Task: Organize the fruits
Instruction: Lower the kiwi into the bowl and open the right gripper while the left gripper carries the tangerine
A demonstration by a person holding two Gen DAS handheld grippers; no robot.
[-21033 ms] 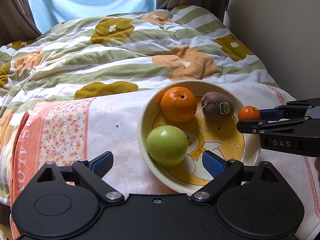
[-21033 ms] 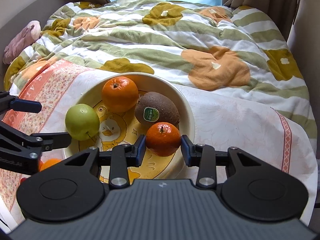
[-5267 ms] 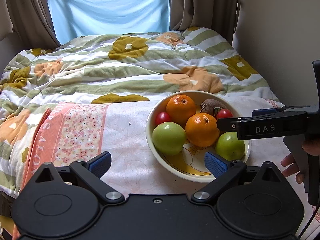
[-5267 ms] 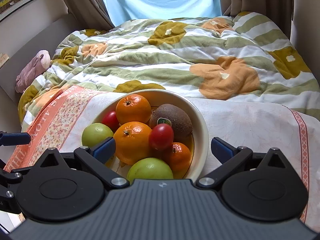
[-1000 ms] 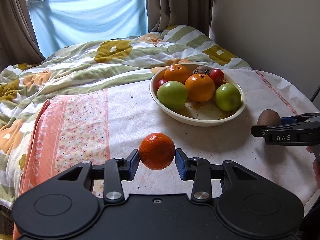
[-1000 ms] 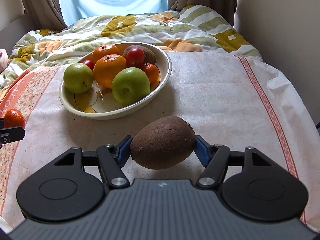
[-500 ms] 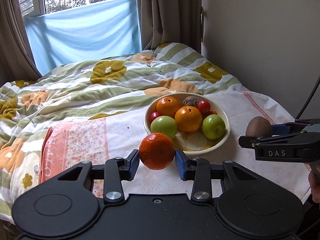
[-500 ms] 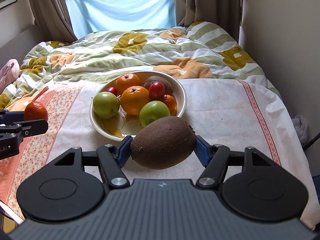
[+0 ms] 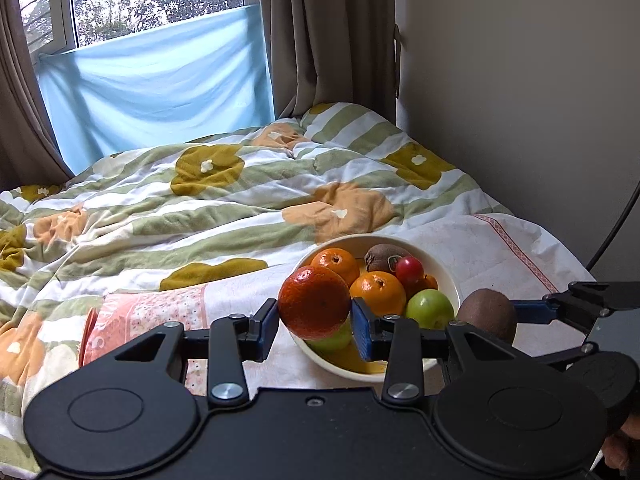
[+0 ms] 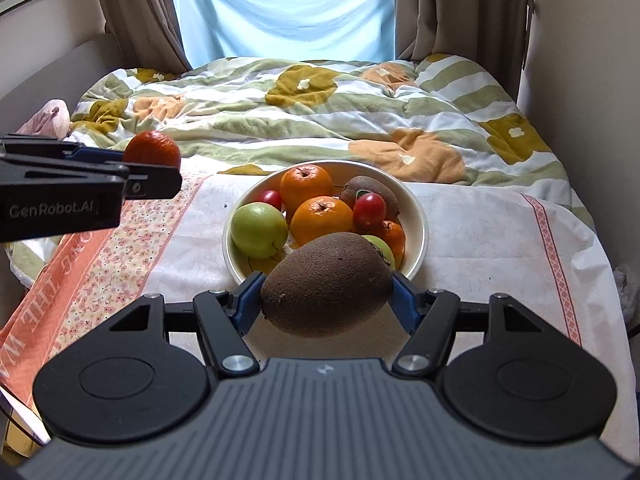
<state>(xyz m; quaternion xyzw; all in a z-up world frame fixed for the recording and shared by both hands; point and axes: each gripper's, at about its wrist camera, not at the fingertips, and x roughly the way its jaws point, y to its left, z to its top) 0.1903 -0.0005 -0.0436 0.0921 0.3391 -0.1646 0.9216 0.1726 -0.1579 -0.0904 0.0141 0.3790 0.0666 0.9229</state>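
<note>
Green-striped and blotched with ochre and orange flowers, the quilt (image 10: 320,112) fills the view beyond both grippers, and nearer lies a pale cloth (image 10: 488,240) with a pink floral band off to the left gripper's side. On that cloth, ahead of both sets of fingers, sits a cream bowl (image 10: 418,220) holding two oranges, green apples, a kiwi and small red fruits; a smaller orange fruit at its right rim is partly hidden, possibly a mandarin. Closed around a large brown kiwi (image 10: 326,286), the right gripper (image 10: 324,300) holds it in the air just short of the bowl's near rim. To its left, the left gripper (image 9: 314,322) is clamped on a mandarin (image 9: 314,302), raised above the cloth and level with the bowl's left edge.
</note>
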